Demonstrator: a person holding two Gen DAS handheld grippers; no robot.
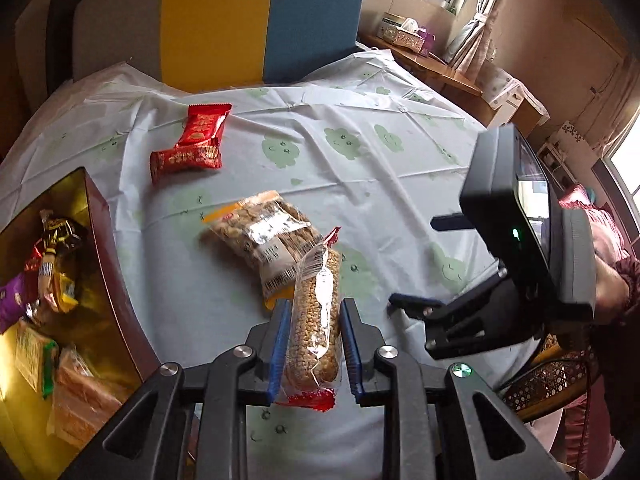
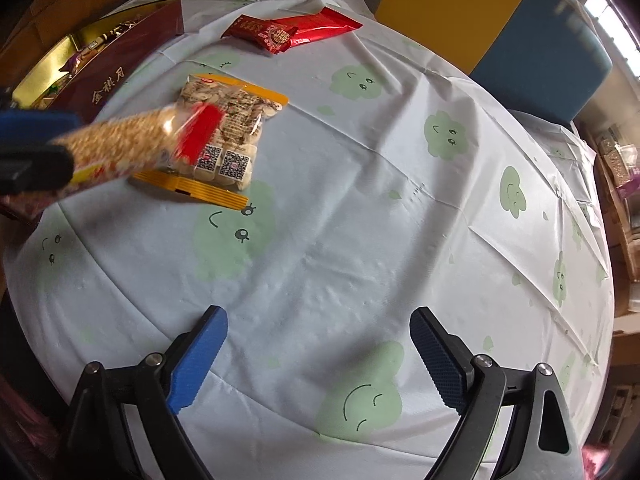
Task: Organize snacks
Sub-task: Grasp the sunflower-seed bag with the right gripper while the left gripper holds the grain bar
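The left gripper [image 1: 314, 308] was closed on a long clear pack of puffed-grain bar [image 1: 316, 320]; its blue pads [image 1: 280, 344] pressed both sides of the pack, w/ the red sealed end sticking out below the jaws. The pack was lifted off the table, tilted, and its top end hung in front of the bag of nuts [image 1: 266, 240] in the left wrist view. In the right wrist view the same bar looked blurred at the left edge.

The right gripper [image 2: 320, 354] was wide open, nothing between its jaws, pointing down at a bare part of the tablecloth [image 2: 360, 200], which was pale blue w/ green smiling cloud shapes.

The bag of nuts, clear w/ orange-yellow edges and QR stickers, lay flat on the cloth near the middle. Two red wrapped snacks [image 1: 192, 140] lay farther away, touching each other, approx. toward the far side near a yellow and blue chair back [image 1: 256, 20].

A dark red box [image 1: 104, 240] w/ gold inside stood at the left side of the table, open, and several snack packs [image 1: 52, 272] were already in it. The held bar was not in the box.
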